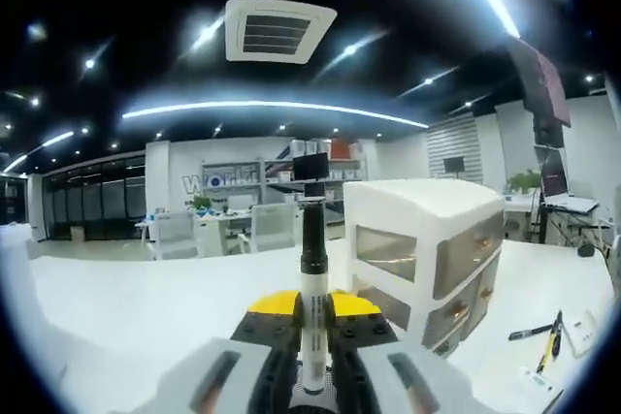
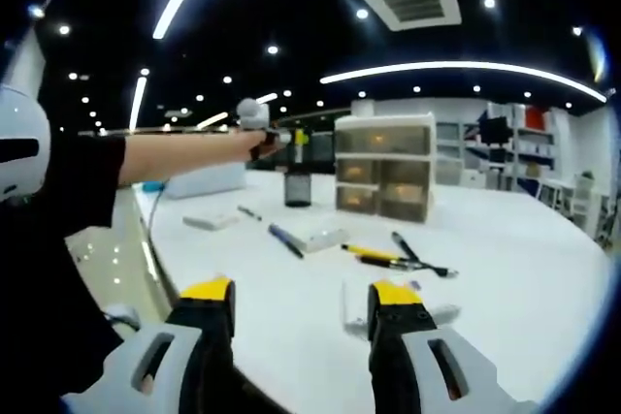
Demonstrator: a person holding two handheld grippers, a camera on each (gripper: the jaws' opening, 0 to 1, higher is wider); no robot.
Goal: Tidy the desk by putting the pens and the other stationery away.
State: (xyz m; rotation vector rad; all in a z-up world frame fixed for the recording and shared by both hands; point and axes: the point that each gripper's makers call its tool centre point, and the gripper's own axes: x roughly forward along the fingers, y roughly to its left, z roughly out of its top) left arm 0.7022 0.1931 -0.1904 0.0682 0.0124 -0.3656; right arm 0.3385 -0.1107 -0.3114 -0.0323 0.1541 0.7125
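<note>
Left gripper view: my left gripper is clenched on a marker, held upright, with the drawer unit just right.

Right gripper view: my right gripper is released, holding nothing. Pens lie scattered on the white desk near a dark mesh pen holder.

Bright ceiling strip lights, glare on white desk, fisheye-bent, blurred edges

White desk with stationery

The white desk carries a drawer unit; a dark pen cup stands beside it, with loose pens, an eraser and a flat box lying nearer.
</note>
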